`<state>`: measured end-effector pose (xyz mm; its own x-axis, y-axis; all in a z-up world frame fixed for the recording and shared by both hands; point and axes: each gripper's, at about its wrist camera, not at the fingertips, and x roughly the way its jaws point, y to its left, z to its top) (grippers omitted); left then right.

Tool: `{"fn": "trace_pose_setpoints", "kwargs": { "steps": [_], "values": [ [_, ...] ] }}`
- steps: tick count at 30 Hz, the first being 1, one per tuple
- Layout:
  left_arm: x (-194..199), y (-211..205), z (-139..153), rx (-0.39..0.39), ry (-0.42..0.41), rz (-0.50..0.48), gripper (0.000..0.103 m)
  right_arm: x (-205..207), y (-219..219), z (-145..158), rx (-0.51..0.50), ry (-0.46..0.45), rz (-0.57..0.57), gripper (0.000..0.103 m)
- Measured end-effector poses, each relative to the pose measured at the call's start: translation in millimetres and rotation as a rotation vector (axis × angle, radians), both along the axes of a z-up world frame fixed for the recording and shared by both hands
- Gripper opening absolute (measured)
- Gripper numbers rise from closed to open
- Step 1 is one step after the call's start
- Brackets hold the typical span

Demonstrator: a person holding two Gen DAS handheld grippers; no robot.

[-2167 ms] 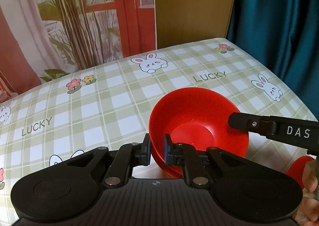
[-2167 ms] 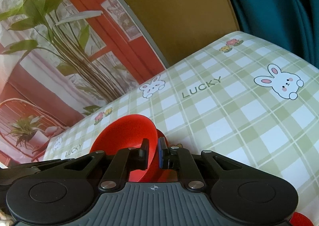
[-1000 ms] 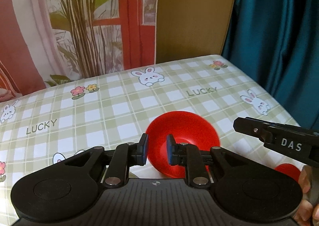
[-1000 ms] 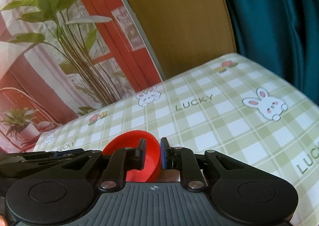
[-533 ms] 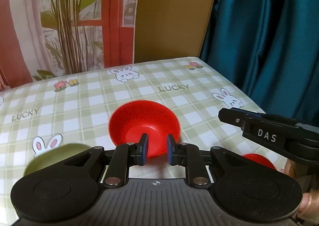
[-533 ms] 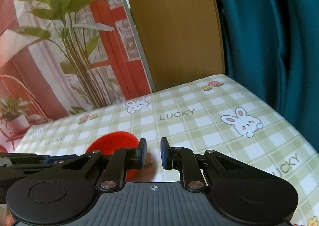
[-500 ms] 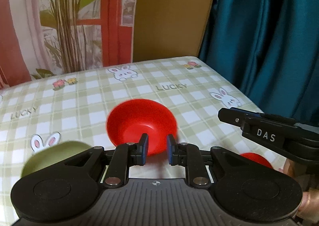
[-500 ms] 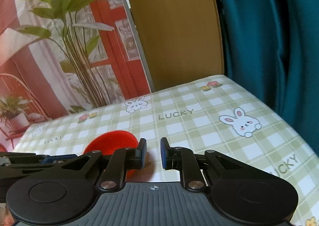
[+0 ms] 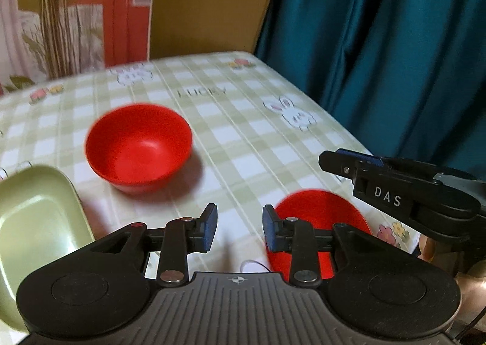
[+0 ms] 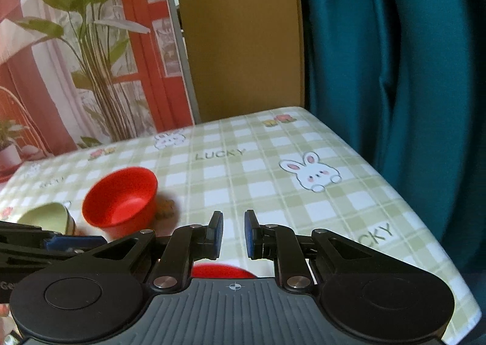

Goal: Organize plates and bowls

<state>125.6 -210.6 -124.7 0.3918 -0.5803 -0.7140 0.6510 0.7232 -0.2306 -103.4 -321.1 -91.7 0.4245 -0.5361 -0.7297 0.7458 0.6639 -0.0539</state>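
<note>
- Red, smooth and matte, a round bowl (image 9: pixel 138 147) stands upright on the bench (image 9: pixel 243 138), rim up, with nothing inside; in the right wrist view the same bowl (image 10: pixel 121 200) sits toward the left.
- Glossy checked cloth in pale green and white covers the bench, printed with rabbits, small flowers and the word "LUCKY".
- A second red piece, a flat round plate (image 9: pixel 319 217), lies near the front right edge of the bench, partly hidden behind the left tongs (image 9: pixel 240 228); only a sliver of it (image 10: pixel 221 271) shows in the right wrist view.
- A pale green dish (image 9: pixel 33 217) with rounded corners and a raised rim lies at the left, just beside the red bowl but apart from it; nothing is in it.
- The left tongs stand wide apart, blue pads facing each other, holding nothing, above the bench between bowl and plate.
- The right tongs (image 10: pixel 233 234) have a moderate gap and hold nothing; their black body marked "DAS" (image 9: pixel 395 193) hovers over the bench's right edge.
- A teal curtain (image 9: pixel 395 41) hangs in soft folds behind.
</note>
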Motion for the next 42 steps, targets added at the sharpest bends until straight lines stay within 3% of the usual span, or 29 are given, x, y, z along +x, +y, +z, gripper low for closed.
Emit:
{"fn": "trace_pose_setpoints", "kwargs": {
  "steps": [19,32,38,42],
  "values": [
    [-10.6,-12.5,-27.5,0.028,0.139,-0.049,0.034,-32.3,11.0,-13.4,0.046,0.100,-0.023,0.016],
    [-8.3,-8.1,-40.9,0.014,0.201,-0.019,0.033,-47.0,9.7,-27.0,0.116,0.123,-0.059,0.015],
    [-9.8,-7.4,-40.2,0.000,0.201,-0.028,0.016,-45.8,10.7,-29.3,0.138,0.115,-0.050,0.009],
    [-11.5,-6.4,-39.7,0.004,0.186,-0.030,0.011,-43.8,12.0,-30.1,0.148,0.104,-0.044,0.008]
  ]
}}
